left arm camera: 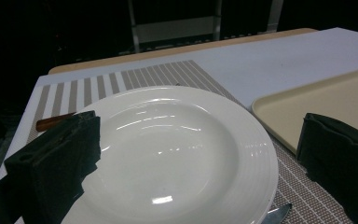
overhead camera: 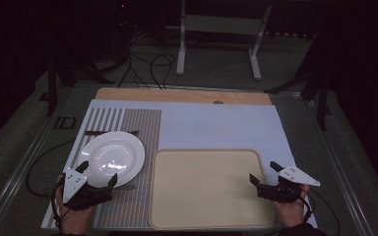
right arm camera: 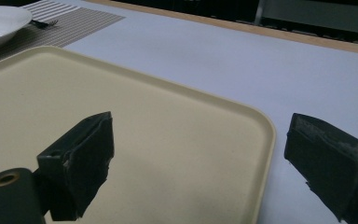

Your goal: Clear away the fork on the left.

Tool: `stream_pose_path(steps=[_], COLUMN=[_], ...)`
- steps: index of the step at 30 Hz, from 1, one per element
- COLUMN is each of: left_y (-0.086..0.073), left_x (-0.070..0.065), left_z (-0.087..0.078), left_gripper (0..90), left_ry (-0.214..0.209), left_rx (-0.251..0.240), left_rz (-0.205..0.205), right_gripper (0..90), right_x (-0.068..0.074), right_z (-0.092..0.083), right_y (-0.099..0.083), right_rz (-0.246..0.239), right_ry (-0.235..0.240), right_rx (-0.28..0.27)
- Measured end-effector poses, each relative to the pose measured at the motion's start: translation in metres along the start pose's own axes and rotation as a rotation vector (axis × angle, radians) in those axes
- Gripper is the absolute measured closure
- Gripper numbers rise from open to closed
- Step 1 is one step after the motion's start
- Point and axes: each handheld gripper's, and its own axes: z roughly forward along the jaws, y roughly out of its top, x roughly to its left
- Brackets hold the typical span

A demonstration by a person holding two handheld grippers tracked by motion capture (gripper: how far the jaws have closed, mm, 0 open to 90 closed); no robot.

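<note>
A white deep plate (overhead camera: 111, 157) (left arm camera: 172, 154) rests on a striped placemat (overhead camera: 139, 132) at the left of the table. My left gripper (overhead camera: 97, 173) (left arm camera: 200, 163) stands open at the plate's near rim, one jaw on each side of that rim. A cream tray (overhead camera: 206, 189) (right arm camera: 121, 121) lies bare in the middle. My right gripper (overhead camera: 263, 173) (right arm camera: 205, 172) is open astride the tray's right rim, holding nothing. A brown-handled utensil (overhead camera: 96, 132) (left arm camera: 51, 122) lies behind the plate, and a knife tip (left arm camera: 276, 214) shows at its near side.
A fork (right arm camera: 42, 22) lies by the plate (right arm camera: 0, 21) on the mat. The mat and tray sit on a pale blue sheet (overhead camera: 216, 125) over a wooden board (overhead camera: 182, 95). Cables (overhead camera: 147, 66) and a metal stand (overhead camera: 219, 39) are on the floor beyond.
</note>
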Motion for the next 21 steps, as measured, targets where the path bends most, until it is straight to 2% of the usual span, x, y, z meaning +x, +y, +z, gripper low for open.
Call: stream_pose_path(steps=[14, 21], left_y=[-0.0010, 0.0007], left_x=[0.0013, 0.0067], left_z=[0.0007, 0.0010], left_gripper=[0.0, 0.0], left_ry=[0.009, 0.008], left_rx=[0.013, 0.027], left_rz=[0.002, -0.006], right_gripper=[8.2, 8.2], right_x=[-0.0011, 0.0002], right_z=[0.0001, 0.0010], right_y=[-0.0016, -0.0021], right_rz=[0.000, -0.004], right_ry=[0.001, 0.010], right_rx=[-0.020, -0.019])
